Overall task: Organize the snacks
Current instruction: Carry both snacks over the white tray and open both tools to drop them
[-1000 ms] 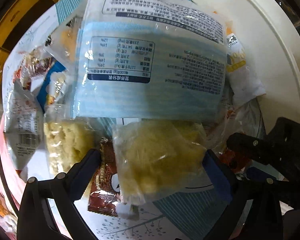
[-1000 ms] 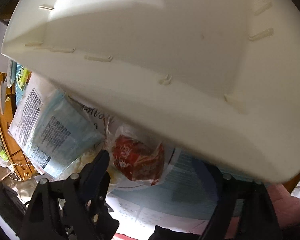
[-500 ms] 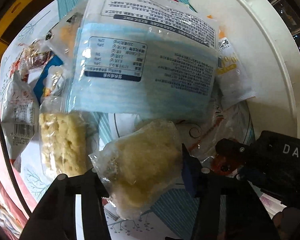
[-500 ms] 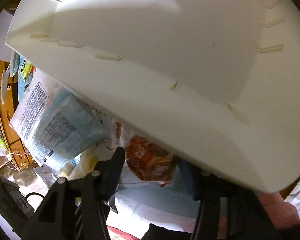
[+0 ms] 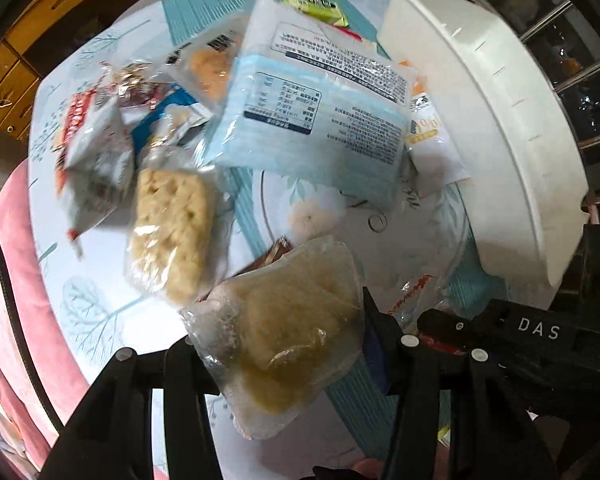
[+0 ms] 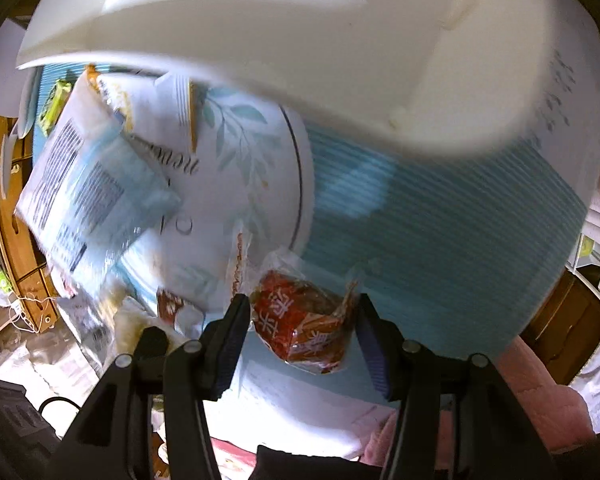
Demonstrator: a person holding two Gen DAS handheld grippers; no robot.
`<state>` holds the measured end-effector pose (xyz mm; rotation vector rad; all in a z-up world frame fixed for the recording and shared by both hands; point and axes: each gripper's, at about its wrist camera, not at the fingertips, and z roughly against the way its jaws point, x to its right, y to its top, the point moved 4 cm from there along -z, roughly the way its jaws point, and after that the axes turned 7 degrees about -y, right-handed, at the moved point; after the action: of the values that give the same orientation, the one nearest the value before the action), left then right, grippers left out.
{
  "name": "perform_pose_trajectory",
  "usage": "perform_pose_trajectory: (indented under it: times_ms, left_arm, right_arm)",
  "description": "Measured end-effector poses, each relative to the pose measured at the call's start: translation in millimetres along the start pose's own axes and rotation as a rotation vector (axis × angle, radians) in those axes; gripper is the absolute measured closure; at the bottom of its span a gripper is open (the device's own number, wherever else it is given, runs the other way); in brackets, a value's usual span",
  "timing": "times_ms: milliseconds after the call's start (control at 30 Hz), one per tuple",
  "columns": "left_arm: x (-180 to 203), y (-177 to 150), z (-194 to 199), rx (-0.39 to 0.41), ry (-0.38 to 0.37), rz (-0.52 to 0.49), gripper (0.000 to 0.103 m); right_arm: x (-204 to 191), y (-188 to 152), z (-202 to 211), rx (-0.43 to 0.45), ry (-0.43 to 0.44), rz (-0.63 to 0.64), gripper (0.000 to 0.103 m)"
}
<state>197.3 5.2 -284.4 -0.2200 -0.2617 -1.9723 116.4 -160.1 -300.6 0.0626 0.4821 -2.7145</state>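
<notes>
My left gripper (image 5: 284, 340) is shut on a clear packet of yellow cake (image 5: 288, 332) and holds it above the table. My right gripper (image 6: 300, 324) is shut on a red-wrapped snack (image 6: 300, 328), lifted off the tablecloth. The white plastic basket (image 5: 500, 120) stands at the right in the left wrist view and fills the top of the right wrist view (image 6: 340, 40). A big light-blue packet (image 5: 312, 120) lies in the pile; it also shows in the right wrist view (image 6: 88, 192).
More snacks lie on the round table (image 5: 100, 312): a yellow rice-crisp bar (image 5: 168, 236), a grey-red bag (image 5: 96, 152), a green packet (image 5: 316, 4), a white-orange sachet (image 5: 432, 140). A pink cushion (image 5: 12, 240) borders the table's left edge.
Both grippers closed on their snacks and lifted them up and back from the pile. The view of the table has widened and the basket looks farther off.
</notes>
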Motion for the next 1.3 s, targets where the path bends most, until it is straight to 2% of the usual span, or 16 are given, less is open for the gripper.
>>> perform_pose_trajectory:
  times_ms: [33,67,133,300,433,567,733,900,1033,1300]
  left_arm:
    - [-2,-6,6,0.01,-0.006,0.001,0.053]
    - [-3,-13,14,0.02,-0.012,0.003,0.053]
    - [-9,-17,25,0.032,-0.016,0.011,0.053]
    - [-7,-53,67,0.105,-0.059,0.027,0.053]
    - [-13,-83,97,0.159,-0.131,0.033,0.053]
    - [-13,-102,114,0.184,-0.202,0.048,0.053]
    - [-2,-112,133,0.23,-0.232,0.01,0.053]
    - [23,-113,142,0.268,-0.243,-0.045,0.053]
    - [42,-108,151,0.311,-0.245,-0.073,0.053]
    - [84,-82,155,0.39,-0.26,-0.034,0.053]
  right_arm:
    - [3,-2,2,0.007,0.006,-0.001,0.05]
    - [3,-25,-3,0.016,0.011,-0.001,0.05]
    - [8,-40,2,0.034,0.025,-0.001,0.05]
    - [25,-70,12,0.067,0.05,0.013,0.05]
    - [32,-96,25,0.113,0.077,0.04,0.05]
    - [59,-105,44,0.148,0.1,0.054,0.05]
    - [75,-115,61,0.201,0.119,0.054,0.05]
    - [87,-116,76,0.224,0.118,0.079,0.05]
    - [94,-104,89,0.235,0.122,0.112,0.05]
    - [96,-65,123,0.259,0.153,0.215,0.05]
